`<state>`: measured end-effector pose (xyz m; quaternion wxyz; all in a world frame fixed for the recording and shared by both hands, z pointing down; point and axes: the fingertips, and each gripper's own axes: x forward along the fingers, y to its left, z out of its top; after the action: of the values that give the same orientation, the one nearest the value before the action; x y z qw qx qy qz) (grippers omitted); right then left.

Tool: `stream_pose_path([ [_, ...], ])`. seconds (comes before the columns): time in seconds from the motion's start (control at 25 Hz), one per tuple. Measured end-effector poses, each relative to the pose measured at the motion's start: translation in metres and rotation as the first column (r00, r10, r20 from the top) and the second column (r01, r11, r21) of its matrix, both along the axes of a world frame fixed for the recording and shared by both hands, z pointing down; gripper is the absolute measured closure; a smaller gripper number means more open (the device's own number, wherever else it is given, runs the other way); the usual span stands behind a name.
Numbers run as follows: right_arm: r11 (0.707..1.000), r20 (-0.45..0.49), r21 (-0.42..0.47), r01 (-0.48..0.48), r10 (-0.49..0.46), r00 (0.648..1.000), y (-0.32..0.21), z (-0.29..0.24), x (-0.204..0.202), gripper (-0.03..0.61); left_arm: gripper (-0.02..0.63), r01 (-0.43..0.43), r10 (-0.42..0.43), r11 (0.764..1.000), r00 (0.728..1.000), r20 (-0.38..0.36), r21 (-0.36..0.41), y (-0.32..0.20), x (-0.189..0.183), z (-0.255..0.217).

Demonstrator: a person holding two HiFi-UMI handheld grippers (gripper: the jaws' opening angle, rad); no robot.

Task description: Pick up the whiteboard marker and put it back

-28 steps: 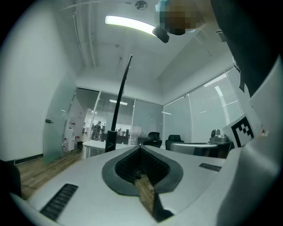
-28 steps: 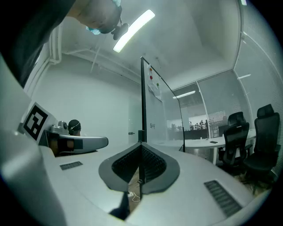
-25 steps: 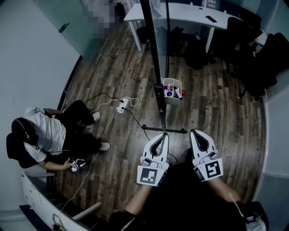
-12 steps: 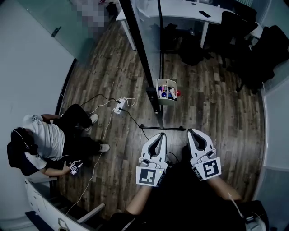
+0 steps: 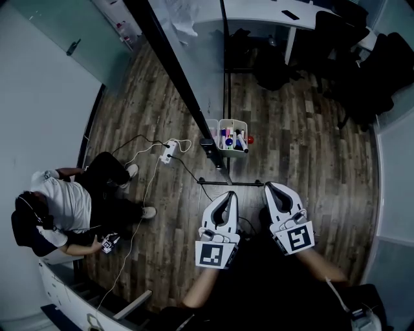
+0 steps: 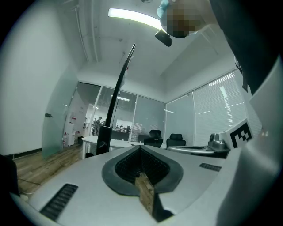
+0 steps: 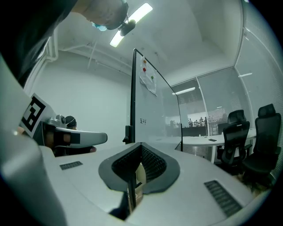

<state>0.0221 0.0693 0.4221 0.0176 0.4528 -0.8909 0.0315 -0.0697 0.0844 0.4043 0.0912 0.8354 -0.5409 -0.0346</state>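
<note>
Several whiteboard markers (image 5: 237, 139) stand in a pale bin (image 5: 228, 124) hung low on the glass whiteboard (image 5: 197, 77), which rises from a black stand. Both grippers are held side by side in front of me, well short of the bin. My left gripper (image 5: 231, 194) is shut and holds nothing; in the left gripper view (image 6: 140, 148) its jaws meet, pointing past the black board post (image 6: 116, 95). My right gripper (image 5: 268, 186) is also shut and empty; in the right gripper view (image 7: 140, 145) the whiteboard (image 7: 152, 103) stands ahead.
A seated person (image 5: 61, 203) is at the left, with a power strip (image 5: 171, 150) and cables on the wooden floor. The stand's black foot bar (image 5: 226, 185) lies just ahead of the grippers. A white desk (image 5: 259, 11) and dark chairs (image 5: 365, 71) stand beyond.
The head view has shifted: the board post now leans further left and the marker bin sits a little lower and to the left. Both grippers stay shut and side by side.
</note>
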Motion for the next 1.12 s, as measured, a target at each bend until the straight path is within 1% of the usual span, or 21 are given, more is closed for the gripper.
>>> stream_pose_path([
  [0.08,1.000,-0.002,-0.001,-0.003,0.003,1.000,-0.008,0.000,-0.001,0.565,0.611,0.002,-0.002,1.000,1.000,-0.001,-0.004,-0.005,0.001,0.000],
  [0.2,1.000,0.027,0.007,-0.014,0.013,1.000,-0.021,-0.004,-0.006,0.565,0.612,0.000,0.000,1.000,1.000,0.001,-0.013,-0.011,0.002,0.002],
  [0.24,1.000,0.022,0.005,-0.014,0.014,1.000,-0.025,-0.002,-0.006,0.565,0.611,-0.003,0.003,1.000,1.000,0.006,-0.013,-0.013,0.003,0.001],
  [0.32,1.000,-0.016,-0.019,-0.014,0.014,1.000,-0.030,0.008,-0.006,0.565,0.611,-0.011,0.010,1.000,1.000,0.026,0.010,-0.019,0.003,-0.003],
  [0.4,0.999,-0.033,-0.040,-0.020,0.018,0.999,-0.036,0.019,-0.005,0.565,0.612,-0.014,0.013,0.999,0.999,0.034,0.037,-0.024,0.002,-0.008],
  [0.52,0.997,-0.045,-0.066,-0.042,0.039,0.998,-0.049,0.026,-0.007,0.565,0.612,-0.021,0.021,1.000,1.000,0.021,-0.003,-0.028,0.003,0.000],
  [0.6,0.996,-0.051,-0.081,-0.047,0.043,0.998,-0.056,0.033,-0.008,0.565,0.612,-0.030,0.030,1.000,0.999,0.030,0.003,-0.031,0.003,0.003],
  [0.76,0.993,-0.031,-0.110,-0.039,0.036,0.999,-0.067,0.052,-0.013,0.563,0.612,-0.035,0.035,0.999,0.999,0.028,0.012,-0.040,0.003,0.001],
  [0.92,0.989,-0.038,-0.134,-0.056,0.052,0.998,-0.082,0.064,-0.015,0.563,0.612,-0.049,0.048,0.999,0.998,0.041,0.013,-0.051,0.005,-0.003],
  [1.04,0.988,-0.048,-0.147,-0.051,0.045,0.998,-0.092,0.073,-0.019,0.561,0.611,-0.045,0.045,0.999,0.999,0.026,0.006,-0.057,0.006,0.000],
  [1.12,0.986,-0.046,-0.159,-0.044,0.037,0.998,-0.098,0.077,-0.022,0.561,0.612,-0.047,0.047,0.999,0.998,0.032,0.012,-0.061,0.006,0.002],
])
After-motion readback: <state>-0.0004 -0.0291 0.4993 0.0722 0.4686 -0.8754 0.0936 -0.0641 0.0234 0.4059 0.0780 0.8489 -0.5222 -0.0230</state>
